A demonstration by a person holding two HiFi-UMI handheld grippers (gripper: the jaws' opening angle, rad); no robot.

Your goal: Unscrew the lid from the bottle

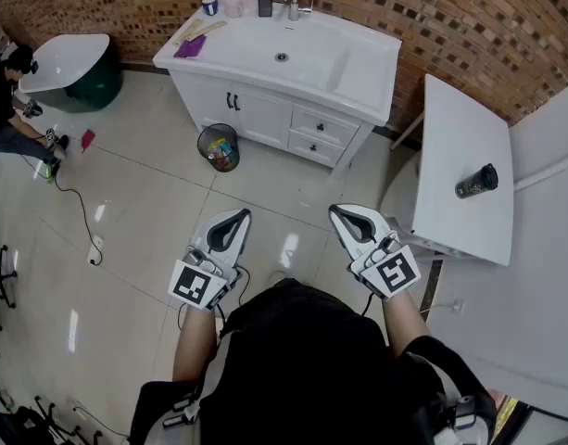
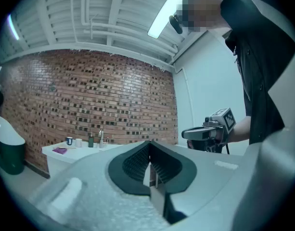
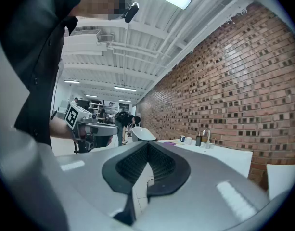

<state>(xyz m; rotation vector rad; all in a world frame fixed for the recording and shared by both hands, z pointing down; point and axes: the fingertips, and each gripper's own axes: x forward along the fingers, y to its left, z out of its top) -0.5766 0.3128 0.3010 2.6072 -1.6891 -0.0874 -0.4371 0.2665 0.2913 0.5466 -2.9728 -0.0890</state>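
Brick wall (image 1: 450, 26) and pale floor tiles (image 1: 145, 202) frame the room. The left hand-held gripper (image 1: 235, 219) and the right hand-held gripper (image 1: 344, 215) both hang over the floor, jaws fully together, with nothing between them. The dark bottle (image 1: 476, 181) lies on the white tabletop (image 1: 460, 128), well apart, ahead and to the right of the right hand-held gripper. The unscrewing seems not yet begun. Next, I think, both must reach there, one to hold the body and the other to grasp the lid, though I cannot tell at which end the lid sits.

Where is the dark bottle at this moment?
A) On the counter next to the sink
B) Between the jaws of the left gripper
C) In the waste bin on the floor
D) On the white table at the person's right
D: the head view shows the dark bottle resting on the white table at the right, away from the sink.
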